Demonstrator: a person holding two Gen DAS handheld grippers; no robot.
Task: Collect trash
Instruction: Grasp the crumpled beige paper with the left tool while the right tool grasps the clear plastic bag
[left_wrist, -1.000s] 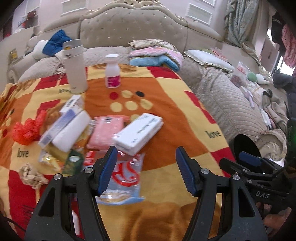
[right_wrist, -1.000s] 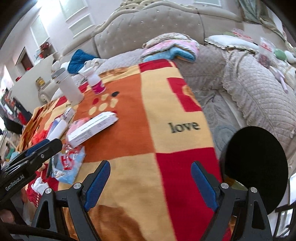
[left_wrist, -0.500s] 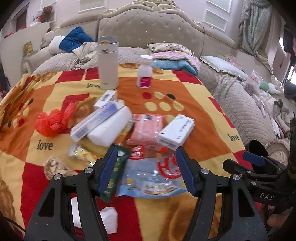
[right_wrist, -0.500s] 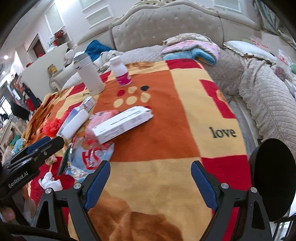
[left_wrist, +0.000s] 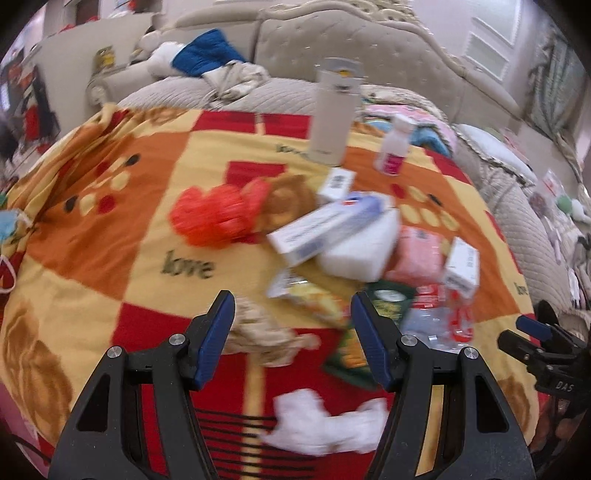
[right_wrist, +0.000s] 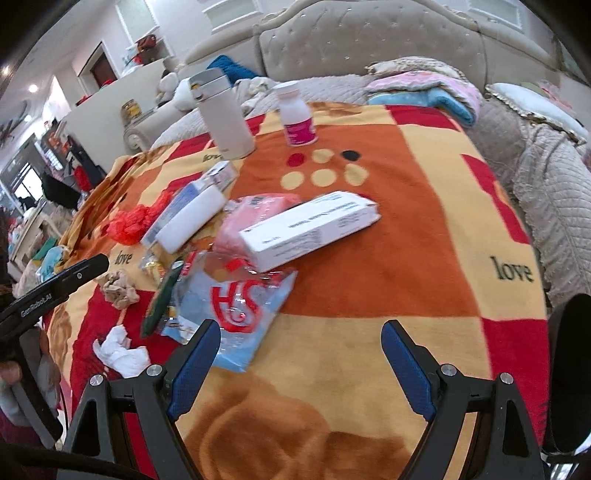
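Observation:
Litter lies on a blanket-covered table (left_wrist: 92, 236). My left gripper (left_wrist: 293, 339) is open and empty, with a crumpled brown paper wad (left_wrist: 262, 334) between its fingers and a white tissue (left_wrist: 317, 424) below. A red plastic bag (left_wrist: 218, 214), white boxes (left_wrist: 325, 225) and a clear wrapper (left_wrist: 443, 325) lie beyond. My right gripper (right_wrist: 301, 365) is open and empty over the blanket, just right of the clear blue wrapper (right_wrist: 229, 306). The brown wad (right_wrist: 118, 290), the tissue (right_wrist: 118, 352) and a long white box (right_wrist: 310, 229) also show there.
A white tumbler (right_wrist: 225, 114) and a pill bottle (right_wrist: 297, 114) stand at the table's far side. A black bin (right_wrist: 570, 369) sits at the right edge. A beige sofa (right_wrist: 369, 40) with folded cloths surrounds the table.
Both grippers have swung left across the table. The left view now centres on the brown wad and tissue instead of the white box. Both stay open.

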